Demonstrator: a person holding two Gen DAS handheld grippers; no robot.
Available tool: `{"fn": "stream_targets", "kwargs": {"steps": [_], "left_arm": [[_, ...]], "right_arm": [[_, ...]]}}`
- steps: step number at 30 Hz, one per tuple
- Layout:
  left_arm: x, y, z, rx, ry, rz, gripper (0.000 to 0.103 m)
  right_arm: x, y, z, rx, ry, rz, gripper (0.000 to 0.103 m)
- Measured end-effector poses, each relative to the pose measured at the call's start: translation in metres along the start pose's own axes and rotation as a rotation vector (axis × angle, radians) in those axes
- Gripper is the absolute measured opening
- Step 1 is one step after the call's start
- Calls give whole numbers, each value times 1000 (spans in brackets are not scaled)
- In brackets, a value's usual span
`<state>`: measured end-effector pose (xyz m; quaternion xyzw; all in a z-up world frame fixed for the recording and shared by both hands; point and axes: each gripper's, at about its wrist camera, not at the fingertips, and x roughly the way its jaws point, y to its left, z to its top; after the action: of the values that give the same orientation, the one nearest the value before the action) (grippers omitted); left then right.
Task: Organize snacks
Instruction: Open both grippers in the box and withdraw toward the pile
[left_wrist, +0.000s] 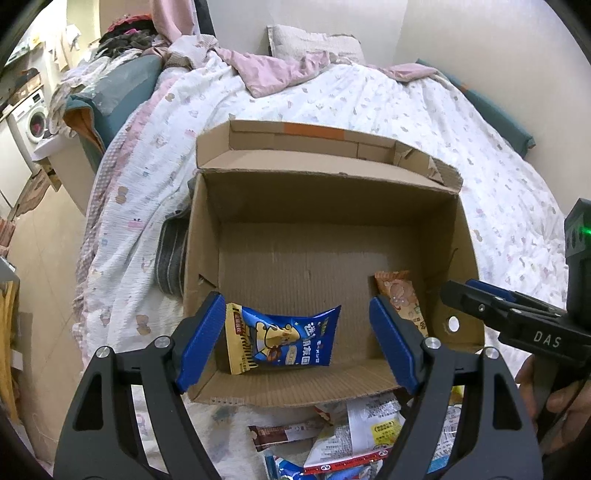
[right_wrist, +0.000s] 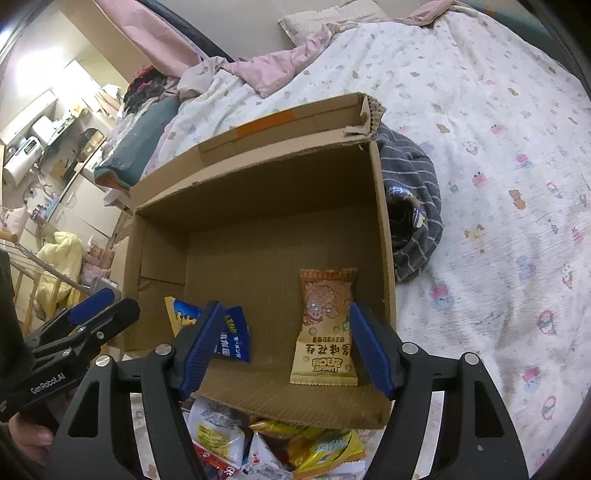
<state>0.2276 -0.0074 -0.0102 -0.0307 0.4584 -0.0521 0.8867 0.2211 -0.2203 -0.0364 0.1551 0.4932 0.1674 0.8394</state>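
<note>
An open cardboard box (left_wrist: 369, 206) (right_wrist: 258, 177) stands on the bed. A blue snack packet (left_wrist: 284, 338) (right_wrist: 232, 336) lies on the box floor at its near left. An orange peanut packet (left_wrist: 400, 297) (right_wrist: 327, 325) lies at its near right. My left gripper (left_wrist: 297, 341) is open and empty, its blue pads either side of the blue packet, above it. My right gripper (right_wrist: 282, 345) is open and empty over the box's near edge, next to the orange packet. A pile of several snack packets (left_wrist: 347, 439) (right_wrist: 266, 443) lies on the bed in front of the box.
A grey striped garment (right_wrist: 413, 206) (left_wrist: 171, 254) lies against the box's side. A pillow (left_wrist: 314, 42) and pink cover lie at the bed's head. The floor and a washing machine (left_wrist: 31, 116) are off the bed's left edge.
</note>
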Motion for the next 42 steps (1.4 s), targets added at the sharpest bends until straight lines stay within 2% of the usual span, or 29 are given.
{"fn": "stream_targets", "kwargs": {"steps": [5,7,10,12,16,26,31,34,37,39,40,41,42], "left_arm": [[-21,3,-4,-27,-58,20,78],[-31,7,-4,-48,-83,15,83],[-45,10,-6,-66,-118,16,92],[-53,12,-8,-61,-132,20,92],[-64,14,-16,-59,-131,43,93],[-76,39,-54,-130,-55,92,92],[-70,63,-78,-185,27,146,92],[-61,83,-99,-243,110,154,92],[-44,97,-124,-298,227,137,92],[-34,102,-141,-335,287,113,84],[-27,102,-150,-350,324,92,71],[-22,100,-156,-354,355,75,65],[-17,96,-161,-354,381,63,64]], "right_arm": [[-17,3,-5,0,-35,8,84],[-25,3,-9,0,-51,10,90],[-35,4,-16,6,-57,19,91],[-41,5,-20,6,-59,18,91],[-55,4,-31,6,-70,11,91],[-76,-7,-63,75,-53,14,91],[-81,-10,-79,92,-44,-2,91],[-80,-12,-88,96,-25,-13,91],[-77,-13,-95,87,-7,-29,91],[-76,-14,-98,84,-2,-36,91],[-76,-16,-99,82,3,-45,91],[-75,-17,-100,82,6,-49,91],[-75,-18,-101,83,8,-53,91]]}}
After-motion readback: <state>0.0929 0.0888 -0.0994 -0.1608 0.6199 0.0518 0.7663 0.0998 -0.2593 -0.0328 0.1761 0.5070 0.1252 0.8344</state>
